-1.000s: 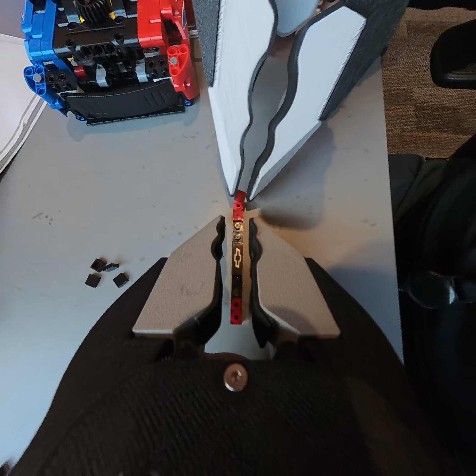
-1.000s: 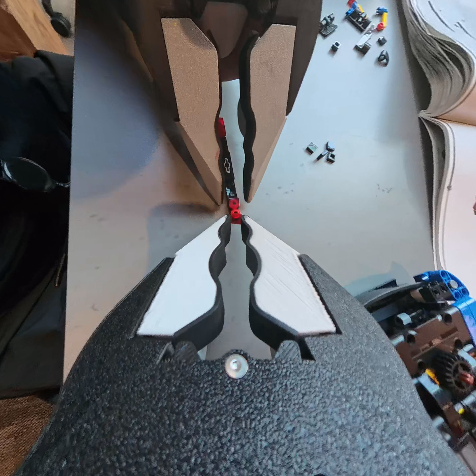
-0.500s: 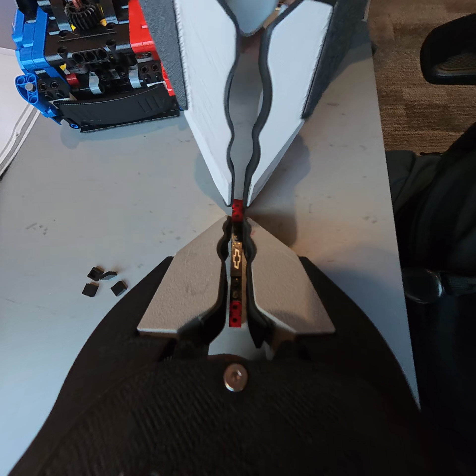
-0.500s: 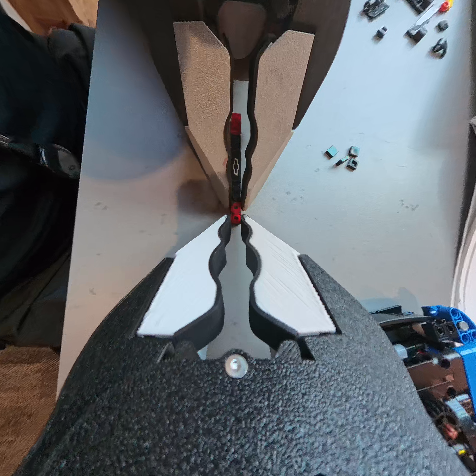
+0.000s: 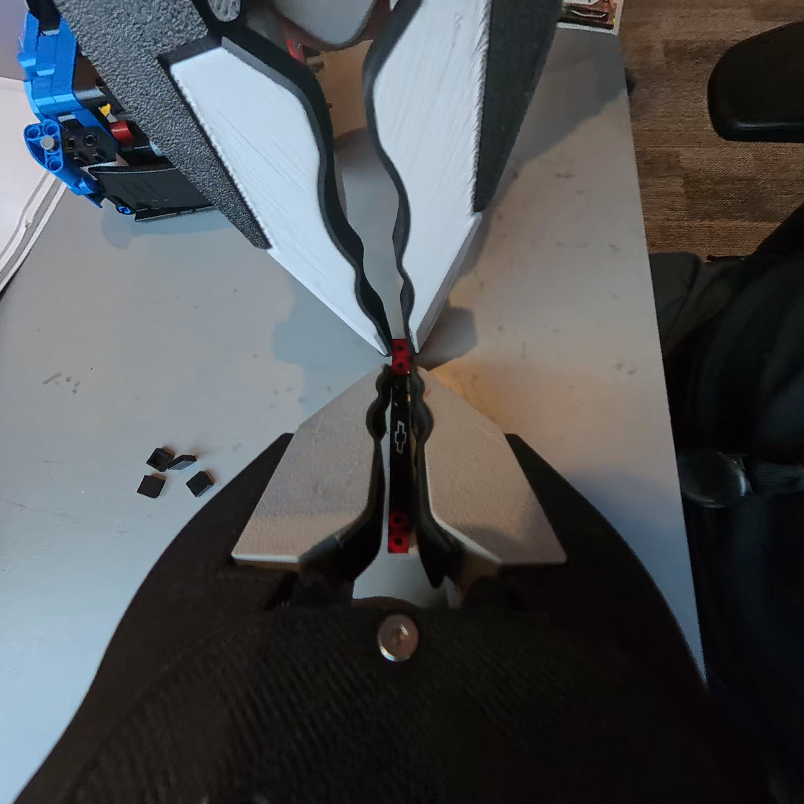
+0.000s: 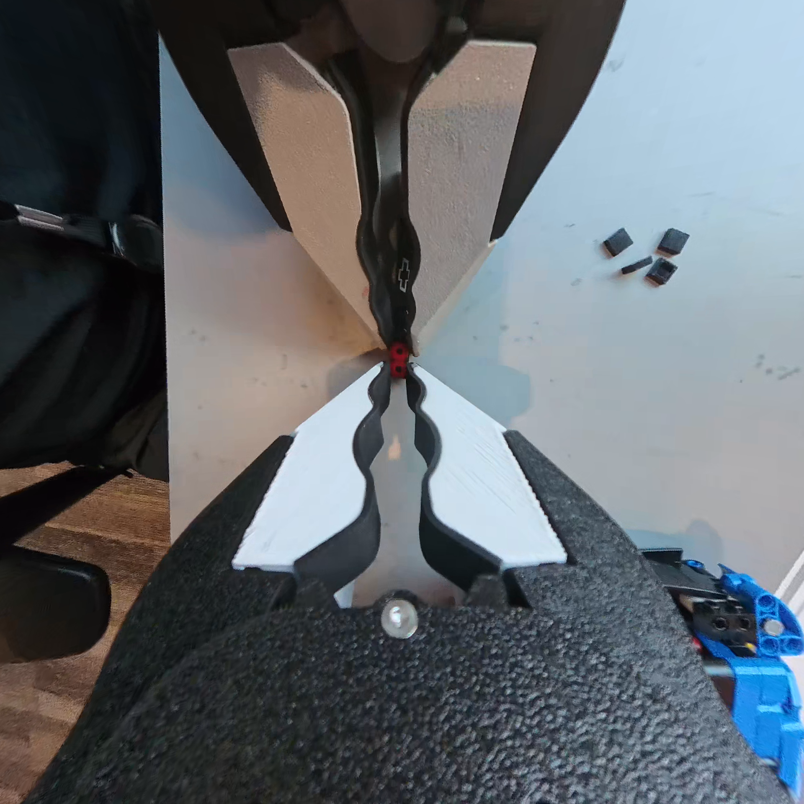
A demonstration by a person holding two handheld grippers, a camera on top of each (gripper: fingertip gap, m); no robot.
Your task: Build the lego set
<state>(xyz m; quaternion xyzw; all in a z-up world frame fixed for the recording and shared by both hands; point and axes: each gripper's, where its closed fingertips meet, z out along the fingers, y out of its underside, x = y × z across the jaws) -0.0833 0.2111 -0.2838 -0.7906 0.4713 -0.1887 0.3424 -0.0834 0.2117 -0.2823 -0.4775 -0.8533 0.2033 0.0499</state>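
Two grippers meet tip to tip above a grey table [image 5: 152, 348]. One thin bar [image 5: 399, 461] runs between them: black along its middle with a small outlined emblem, red with round holes at each end. Four small black tiles [image 5: 174, 472] lie loose on the table, well apart from the bar. One partly built model [image 5: 82, 143], blue and black, stands at the far side.

The left gripper [image 5: 399, 378], grey-fingered, is closed along the bar, which lies lengthwise in its jaws from base to tips. The bar's far red end sticks out past those tips. The right gripper [image 6: 398, 374], white-fingered, pinches that red end [image 6: 398, 359] with its fingertips only.
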